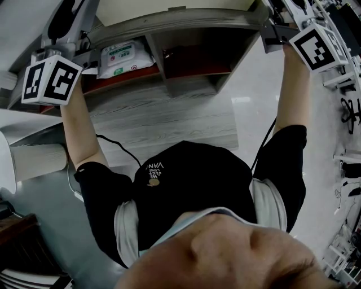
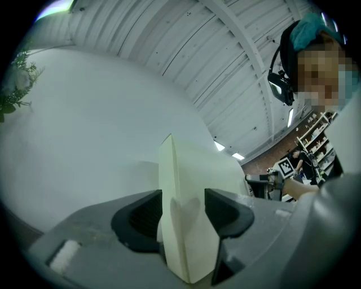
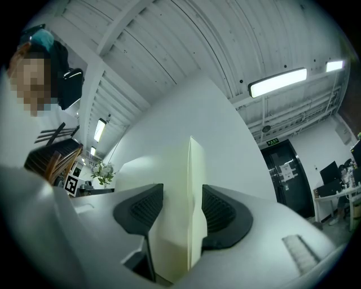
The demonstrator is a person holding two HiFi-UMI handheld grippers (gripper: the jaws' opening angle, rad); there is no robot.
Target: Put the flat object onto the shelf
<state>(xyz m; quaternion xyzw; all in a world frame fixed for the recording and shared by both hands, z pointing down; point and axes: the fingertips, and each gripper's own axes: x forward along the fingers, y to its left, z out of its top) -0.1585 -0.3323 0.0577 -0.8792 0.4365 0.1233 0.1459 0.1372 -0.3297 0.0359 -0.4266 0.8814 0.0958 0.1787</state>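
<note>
Both sets of jaws are opening — left gripper (image 2: pixel 183 210) and right gripper (image 3: pixel 183 213) bracket the flat object (image 2: pixel 172 169) atop the shelf (image 1: pixel 186 25), upper edge of the head view; any overhang and it could tip off.

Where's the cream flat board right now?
In the head view, the cream board runs just above the wooden shelf's top, with its ends between the opening jaws of the left gripper and right gripper.

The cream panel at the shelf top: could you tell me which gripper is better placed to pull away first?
Probably the right gripper: its fingers are opening, with a visible gap beside the cream panel. The left gripper, also opening, shows less clearance around it.
</note>
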